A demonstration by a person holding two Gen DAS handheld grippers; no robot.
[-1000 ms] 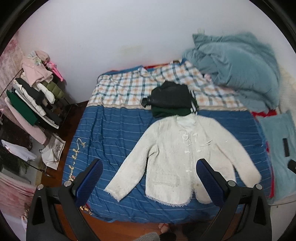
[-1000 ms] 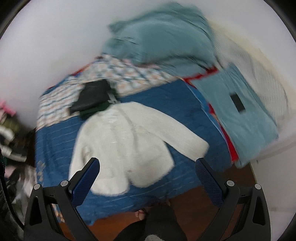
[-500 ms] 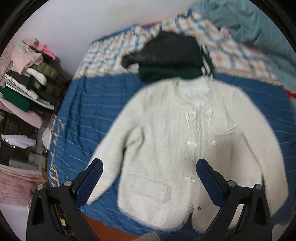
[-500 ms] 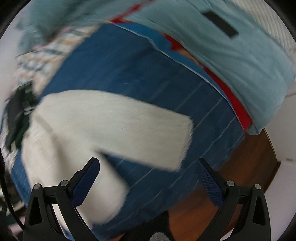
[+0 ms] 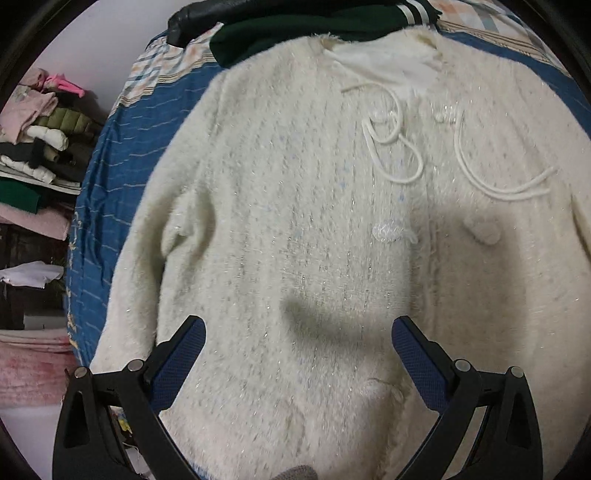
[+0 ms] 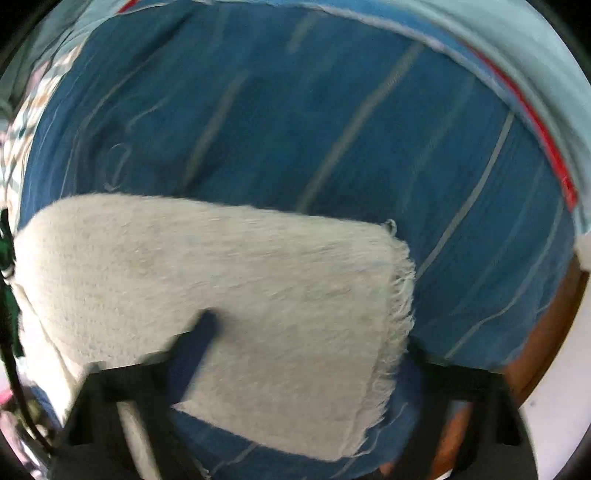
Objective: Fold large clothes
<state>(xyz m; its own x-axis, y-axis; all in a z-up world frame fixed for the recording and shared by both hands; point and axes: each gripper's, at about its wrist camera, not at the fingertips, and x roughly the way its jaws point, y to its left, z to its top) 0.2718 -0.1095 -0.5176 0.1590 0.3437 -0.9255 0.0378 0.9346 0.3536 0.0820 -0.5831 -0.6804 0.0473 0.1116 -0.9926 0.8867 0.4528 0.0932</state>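
A fluffy cream cardigan (image 5: pixel 314 229) lies flat, front up, on the blue striped bedspread (image 5: pixel 122 155). It fills the left wrist view, with white cords near its neckline. My left gripper (image 5: pixel 297 354) is open and hovers just above the cardigan's lower front, casting a shadow on it. In the blurred right wrist view, the cardigan's sleeve with its fringed cuff (image 6: pixel 391 314) lies on the bedspread (image 6: pixel 295 110). My right gripper (image 6: pixel 295 354) is open, its fingers either side of the cuff end; the right finger is partly hidden behind the cuff.
Dark green and black clothes (image 5: pixel 303 33) lie folded just beyond the cardigan's collar. A rack of stacked clothes (image 5: pixel 33 147) stands left of the bed. A pale teal blanket (image 6: pixel 517 55) and the wooden floor (image 6: pixel 543 354) border the bed on the right.
Both grippers have dropped much closer to the bed. The left one now hovers low over the cardigan's front, and the right one has come down around the sleeve cuff.
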